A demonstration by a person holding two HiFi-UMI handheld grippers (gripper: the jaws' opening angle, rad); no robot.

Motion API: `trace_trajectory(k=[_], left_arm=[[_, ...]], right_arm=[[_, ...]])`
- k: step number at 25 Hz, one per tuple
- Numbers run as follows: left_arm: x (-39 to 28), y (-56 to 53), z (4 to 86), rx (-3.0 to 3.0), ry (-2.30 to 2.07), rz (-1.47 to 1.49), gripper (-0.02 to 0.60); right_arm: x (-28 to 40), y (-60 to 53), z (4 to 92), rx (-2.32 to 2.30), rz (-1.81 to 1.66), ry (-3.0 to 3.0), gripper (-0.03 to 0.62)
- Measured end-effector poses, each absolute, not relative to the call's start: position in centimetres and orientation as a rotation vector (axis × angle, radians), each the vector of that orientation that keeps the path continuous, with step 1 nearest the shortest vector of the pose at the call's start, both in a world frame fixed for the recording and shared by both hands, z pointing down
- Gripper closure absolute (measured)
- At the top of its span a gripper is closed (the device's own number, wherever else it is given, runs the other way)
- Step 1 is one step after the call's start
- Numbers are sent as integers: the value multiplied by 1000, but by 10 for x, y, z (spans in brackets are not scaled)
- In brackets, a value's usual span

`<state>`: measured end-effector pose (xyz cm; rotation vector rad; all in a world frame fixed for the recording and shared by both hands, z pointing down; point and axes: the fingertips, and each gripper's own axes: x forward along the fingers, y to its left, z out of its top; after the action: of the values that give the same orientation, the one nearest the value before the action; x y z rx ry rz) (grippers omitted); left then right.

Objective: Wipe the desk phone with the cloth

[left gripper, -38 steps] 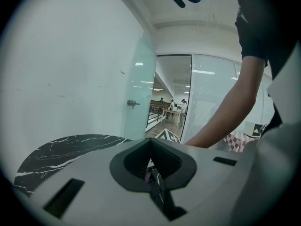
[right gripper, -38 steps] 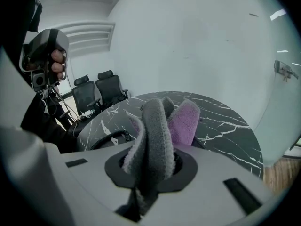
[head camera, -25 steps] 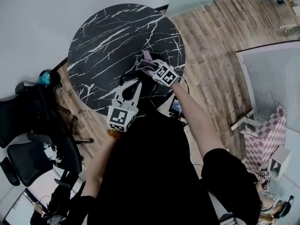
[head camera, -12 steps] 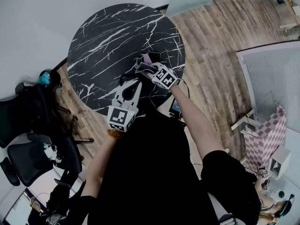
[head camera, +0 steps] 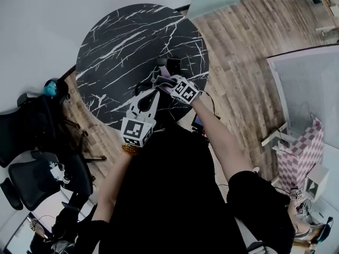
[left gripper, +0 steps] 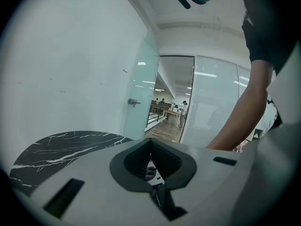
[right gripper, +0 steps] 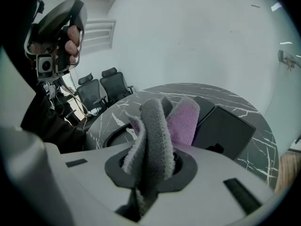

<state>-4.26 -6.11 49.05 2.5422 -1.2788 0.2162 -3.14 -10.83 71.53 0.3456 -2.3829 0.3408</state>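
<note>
The black desk phone (head camera: 170, 64) sits on the near right part of the round black marble table (head camera: 116, 41). In the right gripper view the phone (right gripper: 223, 126) lies just ahead and to the right. My right gripper (head camera: 168, 83) is shut on a grey and pink cloth (head camera: 163, 81), which stands bunched between the jaws (right gripper: 155, 131) at the phone's near edge. My left gripper (head camera: 152, 93) hovers just left of the right one. Its jaws meet (left gripper: 151, 142) with nothing seen between them, and it points up toward the wall.
A coiled black cord (right gripper: 113, 135) runs left from the phone over the table. Black office chairs (head camera: 26, 136) stand on the left. Wooden floor (head camera: 238, 46) lies to the right, with a pink checkered box (head camera: 299, 152) beyond. A glass door (left gripper: 141, 93) is behind the table.
The right gripper and cloth have slid a little toward me, uncovering more of the phone's far part. The left gripper has barely shifted.
</note>
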Motion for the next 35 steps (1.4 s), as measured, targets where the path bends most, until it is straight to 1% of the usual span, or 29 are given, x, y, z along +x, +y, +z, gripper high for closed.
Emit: trace_trajectory(k=[16,35], left_arm=[[-48,-63,496,2499,-1293,212,569],[-50,-60,500,2480,-1296,209,569]], right_arm=[[-34,-88,727,348,382,-2381,531],[-36,-59,741,238,456,-2315,531]])
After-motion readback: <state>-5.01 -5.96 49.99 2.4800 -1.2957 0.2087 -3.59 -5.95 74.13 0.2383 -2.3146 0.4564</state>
